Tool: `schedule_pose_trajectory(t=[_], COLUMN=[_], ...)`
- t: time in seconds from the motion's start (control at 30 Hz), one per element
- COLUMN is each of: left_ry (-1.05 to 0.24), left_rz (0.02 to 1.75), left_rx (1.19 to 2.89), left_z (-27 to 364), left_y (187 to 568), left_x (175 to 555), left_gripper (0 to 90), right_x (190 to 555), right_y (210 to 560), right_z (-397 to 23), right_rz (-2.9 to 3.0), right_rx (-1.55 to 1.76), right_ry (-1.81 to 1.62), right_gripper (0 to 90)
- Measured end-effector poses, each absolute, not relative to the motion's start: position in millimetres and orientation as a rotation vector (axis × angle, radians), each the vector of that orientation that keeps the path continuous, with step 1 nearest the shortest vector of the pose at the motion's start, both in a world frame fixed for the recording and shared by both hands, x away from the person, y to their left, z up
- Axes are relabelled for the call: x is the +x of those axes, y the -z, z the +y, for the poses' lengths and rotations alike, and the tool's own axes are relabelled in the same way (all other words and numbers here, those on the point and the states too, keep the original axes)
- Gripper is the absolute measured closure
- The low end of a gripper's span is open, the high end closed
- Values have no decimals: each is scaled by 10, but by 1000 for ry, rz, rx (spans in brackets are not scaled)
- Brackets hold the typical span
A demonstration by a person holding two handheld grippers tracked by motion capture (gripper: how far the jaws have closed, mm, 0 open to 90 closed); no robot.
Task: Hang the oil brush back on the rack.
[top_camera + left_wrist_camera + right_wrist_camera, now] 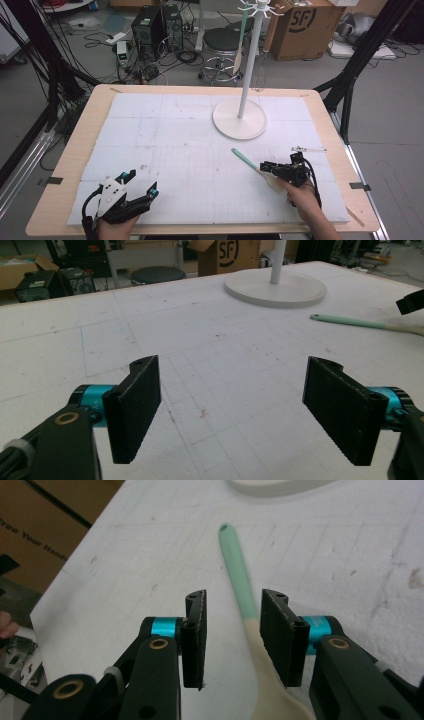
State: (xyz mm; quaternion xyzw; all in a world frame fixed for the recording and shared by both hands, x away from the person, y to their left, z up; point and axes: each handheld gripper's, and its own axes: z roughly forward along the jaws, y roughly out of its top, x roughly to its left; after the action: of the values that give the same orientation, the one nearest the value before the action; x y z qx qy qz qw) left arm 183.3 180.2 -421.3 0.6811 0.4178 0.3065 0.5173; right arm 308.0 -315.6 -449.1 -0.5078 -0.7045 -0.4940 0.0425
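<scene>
While the worktop [150, 125] carries everything, its white gridded sheet covers all but a wooden rim, and the largest thing on it is the white hanging stand [240, 120], whose round base sits toward the far edge, right of the middle, with a slim pole rising from it to a ring of hooks. Next in size are the two tools at the near edge. At the near left corner the left hand-held gripper [141, 184] rests in the person's left hand [112, 227], its black pads set wide apart with only bare sheet between them, as the left gripper view shows [232, 407]. Near the right edge, somewhat in from the near edge, the right hand-held gripper [267, 167] is held by the person's right hand [302, 197] and points toward the middle of the sheet; its jaws stand partly open on either side of the spatula [252, 165], and in the right gripper view [232, 635] the handle lies between the pads, close against one and clear of the other, so no grip shows. The spatula lies flat on the sheet between the stand's base and the near right corner, its mint-green handle end [235, 565] pointing toward the base and its pale cream blade toward the person.
</scene>
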Motion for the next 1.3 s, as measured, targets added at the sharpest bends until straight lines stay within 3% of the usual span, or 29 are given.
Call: schedule_pose_trajectory(t=[0.73, 1.03, 1.1, 1.3], left_ry=[-736, -736, -735, -734], left_rz=[1006, 999, 1000, 997], left_rx=[1636, 1642, 1641, 1650], left_z=[1800, 1789, 1782, 1774], left_y=[4218, 4209, 4209, 4214], left_x=[1837, 1831, 1829, 1836], left_gripper=[240, 240, 240, 240], right_x=[3120, 3106, 3112, 3109], right_y=[4579, 4553, 4560, 4550], right_z=[-3073, -3010, -3012, -2985], right_rz=[-2242, -2354, -2381, -2433], right_rx=[-1563, -1571, -1567, -1544], right_ry=[1369, 1319, 1319, 1301], right_gripper=[681, 744, 793, 795])
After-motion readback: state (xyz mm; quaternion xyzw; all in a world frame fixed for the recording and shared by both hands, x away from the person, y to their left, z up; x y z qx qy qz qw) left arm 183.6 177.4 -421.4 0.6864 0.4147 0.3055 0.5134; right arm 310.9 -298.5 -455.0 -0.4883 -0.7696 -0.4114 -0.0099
